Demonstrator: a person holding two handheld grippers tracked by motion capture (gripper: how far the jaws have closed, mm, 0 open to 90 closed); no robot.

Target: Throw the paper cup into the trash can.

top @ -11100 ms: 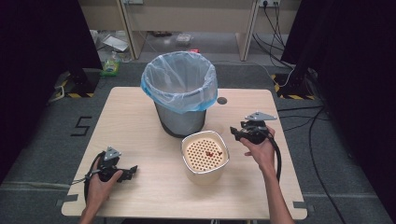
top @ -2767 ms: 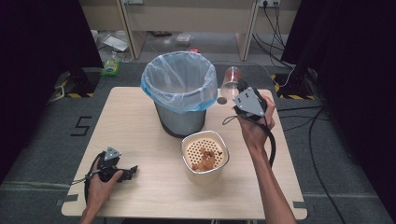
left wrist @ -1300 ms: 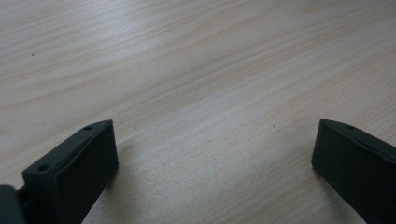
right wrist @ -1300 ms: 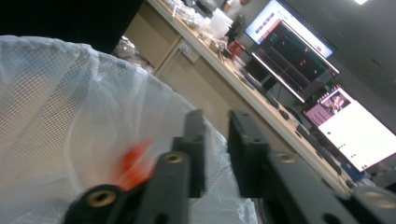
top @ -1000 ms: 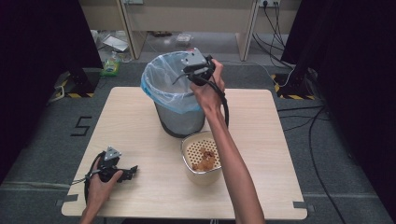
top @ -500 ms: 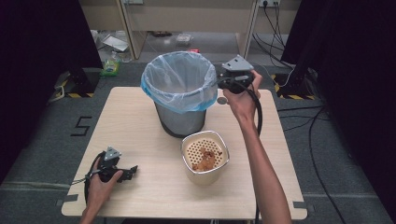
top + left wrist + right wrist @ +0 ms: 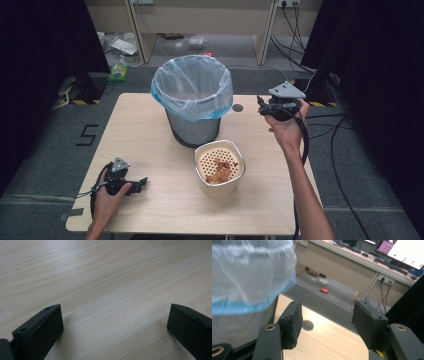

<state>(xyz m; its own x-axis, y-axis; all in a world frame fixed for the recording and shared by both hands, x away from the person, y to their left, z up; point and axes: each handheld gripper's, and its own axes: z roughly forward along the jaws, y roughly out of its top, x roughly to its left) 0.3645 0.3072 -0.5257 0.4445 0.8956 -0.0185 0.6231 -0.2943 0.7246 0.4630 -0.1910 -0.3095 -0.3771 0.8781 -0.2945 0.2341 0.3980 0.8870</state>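
**A:** High view, nearest you first: your left gripper (image 7: 141, 182) rests on the desk (image 7: 150, 140), fingers spread wide with only bare wood between them. The left gripper view (image 7: 115, 312) shows the same.

**B:** And the thing you're working on?

**A:** The scraps (image 7: 220, 171) lie in the perforated bowl (image 7: 220, 189), mid-desk, just in front of the bin (image 7: 192, 131). They look light, soft and crumbly, probably damp. I'd have you pinch a clump from straight above, gently, or it may break apart.

**B:** Which way do they point?

**A:** It's a loose heap with no real heading. It runs roughly near to far across the bowl, which opens upward.

**B:** Farther out?

**A:** Your right gripper (image 7: 261, 104) hangs beside the bin's blue liner (image 7: 192, 87), to its right. Its fingers have just been opening and hold nothing. The right gripper view (image 7: 327, 315) shows only desk and floor between them.
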